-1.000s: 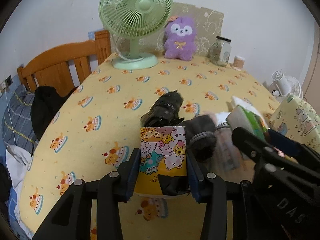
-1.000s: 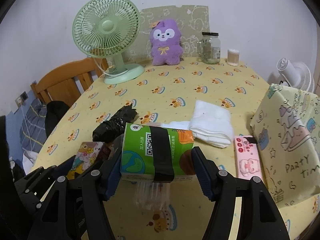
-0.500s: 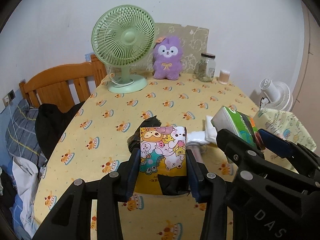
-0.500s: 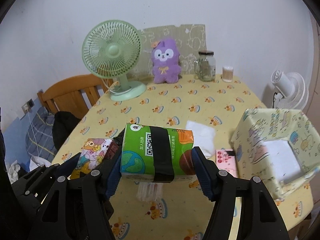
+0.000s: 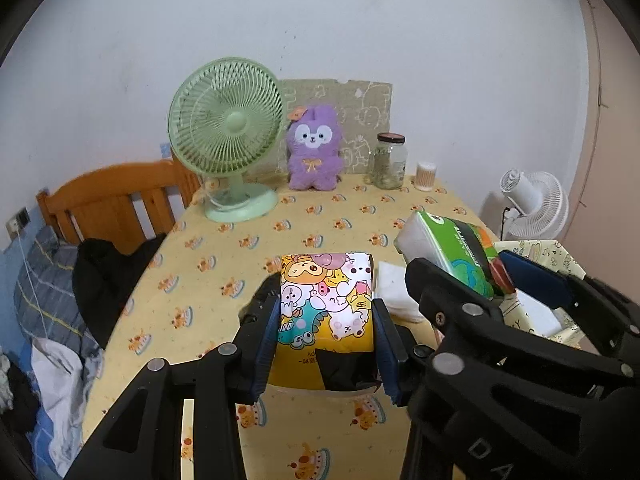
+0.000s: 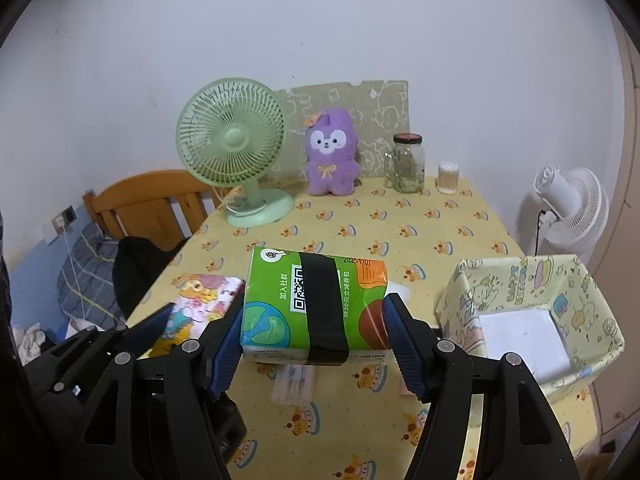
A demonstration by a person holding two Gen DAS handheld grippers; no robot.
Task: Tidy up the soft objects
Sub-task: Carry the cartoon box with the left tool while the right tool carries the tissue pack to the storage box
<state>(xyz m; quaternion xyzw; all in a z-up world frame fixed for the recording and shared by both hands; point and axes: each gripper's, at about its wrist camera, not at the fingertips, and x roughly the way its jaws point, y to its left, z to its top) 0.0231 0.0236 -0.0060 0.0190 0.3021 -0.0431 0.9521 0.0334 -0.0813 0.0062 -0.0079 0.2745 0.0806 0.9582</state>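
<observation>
My left gripper (image 5: 326,324) is shut on a yellow cartoon-print tissue pack (image 5: 326,304) and holds it above the table. My right gripper (image 6: 314,332) is shut on a green tissue pack (image 6: 316,304) with a black band, held above the table just left of the open pastel fabric box (image 6: 532,320). The green pack also shows at the right of the left wrist view (image 5: 452,252), and the cartoon pack at the left of the right wrist view (image 6: 200,304). A white folded cloth (image 5: 392,292) lies on the table under the packs. A purple plush (image 6: 330,152) stands at the back.
A green desk fan (image 6: 236,152), a glass jar (image 6: 408,162) and a small swab container (image 6: 447,172) stand along the table's back edge. A wooden chair with dark clothes (image 5: 108,216) is at the left. A white floor fan (image 6: 572,208) stands at the right.
Both grippers have risen and pulled back from the table with their packs. The fabric box has come into fuller view below the right gripper.
</observation>
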